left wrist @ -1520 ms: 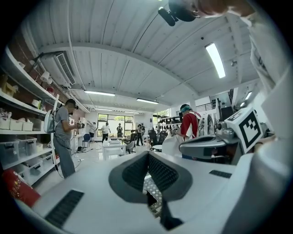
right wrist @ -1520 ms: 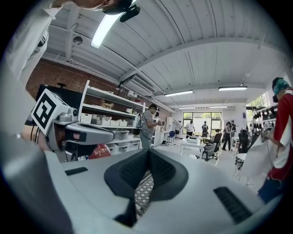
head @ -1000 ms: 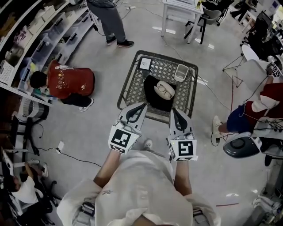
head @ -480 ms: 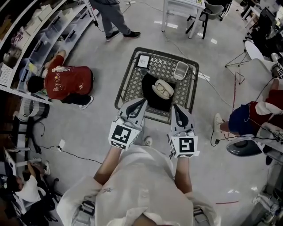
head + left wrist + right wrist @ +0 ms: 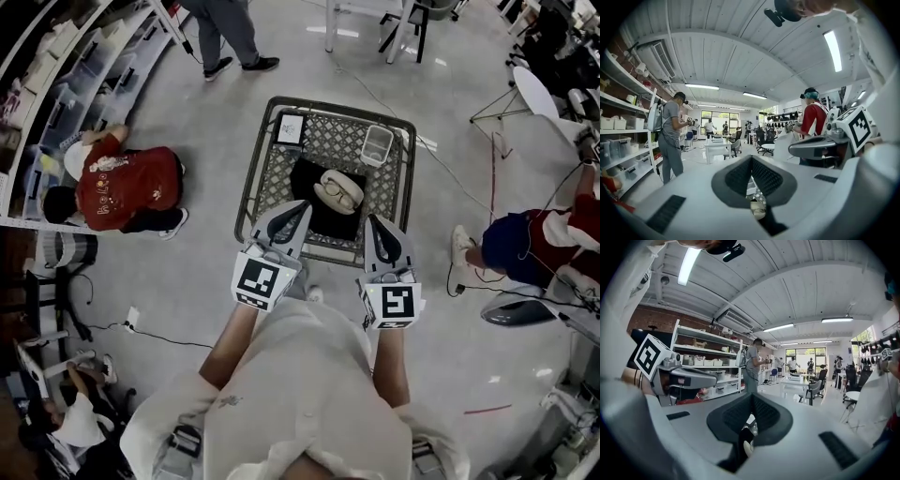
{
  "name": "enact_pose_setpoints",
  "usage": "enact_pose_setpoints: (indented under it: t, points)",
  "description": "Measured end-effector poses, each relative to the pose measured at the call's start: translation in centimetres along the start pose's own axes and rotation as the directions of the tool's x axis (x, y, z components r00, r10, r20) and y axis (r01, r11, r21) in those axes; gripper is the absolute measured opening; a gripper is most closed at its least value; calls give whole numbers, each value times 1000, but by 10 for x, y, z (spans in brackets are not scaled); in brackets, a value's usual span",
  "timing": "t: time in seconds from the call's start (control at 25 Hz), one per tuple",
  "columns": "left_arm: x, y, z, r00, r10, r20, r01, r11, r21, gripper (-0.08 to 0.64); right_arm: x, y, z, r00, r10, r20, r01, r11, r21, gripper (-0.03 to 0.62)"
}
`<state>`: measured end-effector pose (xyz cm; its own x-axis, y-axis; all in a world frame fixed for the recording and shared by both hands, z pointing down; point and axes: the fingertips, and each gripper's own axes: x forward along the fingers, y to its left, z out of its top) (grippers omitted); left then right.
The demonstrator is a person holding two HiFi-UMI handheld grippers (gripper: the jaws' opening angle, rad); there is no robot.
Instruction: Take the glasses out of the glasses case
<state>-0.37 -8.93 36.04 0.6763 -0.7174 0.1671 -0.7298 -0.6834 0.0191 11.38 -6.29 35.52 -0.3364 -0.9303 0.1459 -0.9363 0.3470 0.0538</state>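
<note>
An open cream glasses case point(image 5: 337, 191) lies on a black cloth point(image 5: 308, 182) on a metal mesh table point(image 5: 251, 184), with dark-framed glasses point(image 5: 333, 191) resting in it. My left gripper point(image 5: 298, 208) reaches over the table's near edge, just left of the case, shut and empty. To the case's lower right my right gripper point(image 5: 373, 223) is also shut, holding nothing. In the left gripper view the pads point(image 5: 751, 161) meet, and a bit of the case point(image 5: 758, 209) shows below them. The right gripper view shows closed pads point(image 5: 752, 397) too.
A white framed card point(image 5: 289, 127) and a clear plastic box point(image 5: 379, 143) sit at the table's far side. A person in red point(image 5: 127, 183) crouches at the left by shelves, another stands beyond point(image 5: 220, 33), and one sits at the right point(image 5: 525, 248). Cables cross the floor.
Both grippers have moved forward toward the table, and their tips now overlap its near edge beside the case. Both stay closed and the case has not been touched.
</note>
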Motion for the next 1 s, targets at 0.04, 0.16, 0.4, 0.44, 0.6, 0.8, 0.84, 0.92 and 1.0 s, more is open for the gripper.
enact_pose_setpoints:
  t: [0.04,0.16,0.4,0.44,0.6,0.8,0.84,0.92,1.0]
  points:
    - [6,5,-3,1000,-9,-6,9,1000,-3,9,7,-2,-2,1000,-4,-8,4,1000,2,6]
    - [24,19,-8,999,-42,-21,42,999,-5,9,28,-8,-8,999,-20,-30,20,1000,8,6]
    - [59,54,-27,994,-100,-47,99,995,-19,9,75,-17,-31,994,-39,-104,40,999,3,6]
    - [65,59,-31,993,-109,-52,108,994,-22,9,83,-18,-39,991,-41,-125,41,999,3,6]
    - [85,75,-56,983,-159,-86,156,987,-38,9,104,-20,-64,977,-49,-208,50,999,0,6]
    - [107,91,-89,971,-198,-136,189,979,-72,9,124,-25,-89,964,-66,-258,70,998,7,6]
    - [110,93,-94,968,-207,-143,198,977,-76,9,127,-25,-93,961,-68,-267,73,997,9,6]
    - [116,94,-102,961,-226,-158,214,973,-86,9,131,-27,-102,955,-70,-290,76,997,10,6]
    - [119,94,-110,955,-240,-173,226,969,-100,9,134,-26,-112,946,-68,-317,74,997,7,6]
